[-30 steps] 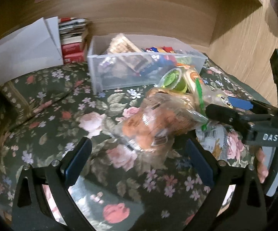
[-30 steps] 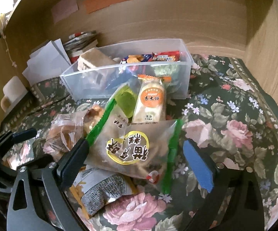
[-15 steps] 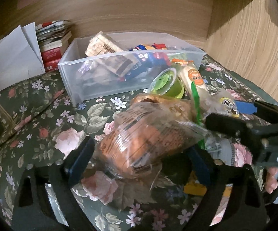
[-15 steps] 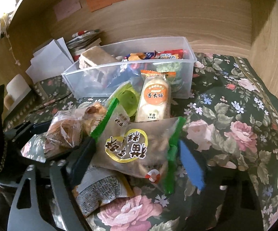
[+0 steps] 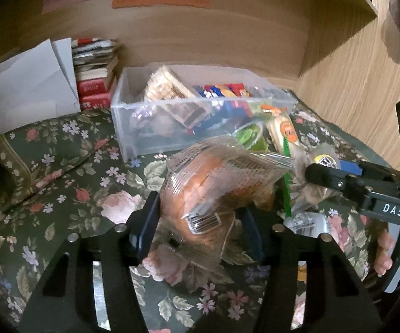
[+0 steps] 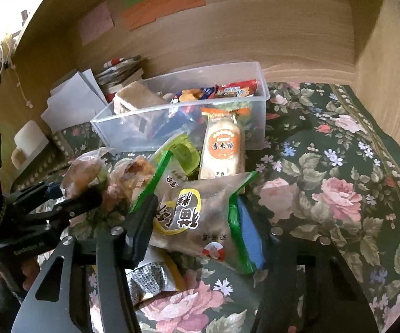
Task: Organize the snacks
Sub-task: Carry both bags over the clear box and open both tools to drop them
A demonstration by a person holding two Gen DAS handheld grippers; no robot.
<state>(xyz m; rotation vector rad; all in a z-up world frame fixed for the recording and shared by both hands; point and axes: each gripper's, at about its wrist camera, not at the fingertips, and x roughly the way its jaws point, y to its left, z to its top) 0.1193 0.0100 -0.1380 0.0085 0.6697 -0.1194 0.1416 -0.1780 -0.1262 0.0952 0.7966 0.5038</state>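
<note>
Left wrist view showed the left gripper [image 5: 200, 222] with its jaws drawn in against both sides of a clear bread packet [image 5: 216, 183], the blue pads pressing the film near the barcode label. The packet sat just near of the clear plastic bin [image 5: 133, 127], which stood on the floral tablecloth [image 5: 69, 172] toward the far side and already held a wafer block [image 5: 166, 86] and several small wrapped snacks [image 5: 225, 90]. White folded papers [image 5: 30, 83] and a stack of books [image 5: 94, 77] lay left of the bin.

Right wrist view showed the right gripper [image 6: 197, 222] with its jaws narrowed onto a green-edged cake packet [image 6: 197, 216], one finger at each long edge. Whether the packet was lifted clear of the silver-printed wrapper [image 6: 147, 280] beneath it could not be told. A rice cracker packet [image 6: 222, 147] leaned against the near wall of the bin, and a green jelly cup [image 6: 183, 152] lay just left of it, between the bin and the two held packets.

Step in hand, as judged: both grips appeared established, one packet per gripper, with transfer to the bin not yet done. The next move would call for raising each packet above the bin rim, carrying it far-ward, and releasing over free space in the bin. The two grippers stood close together, so staggering the lifts would reduce the risk of collision. Soft film packets may slip or sag; the grip should be kept firm until the packet is over the bin.
</note>
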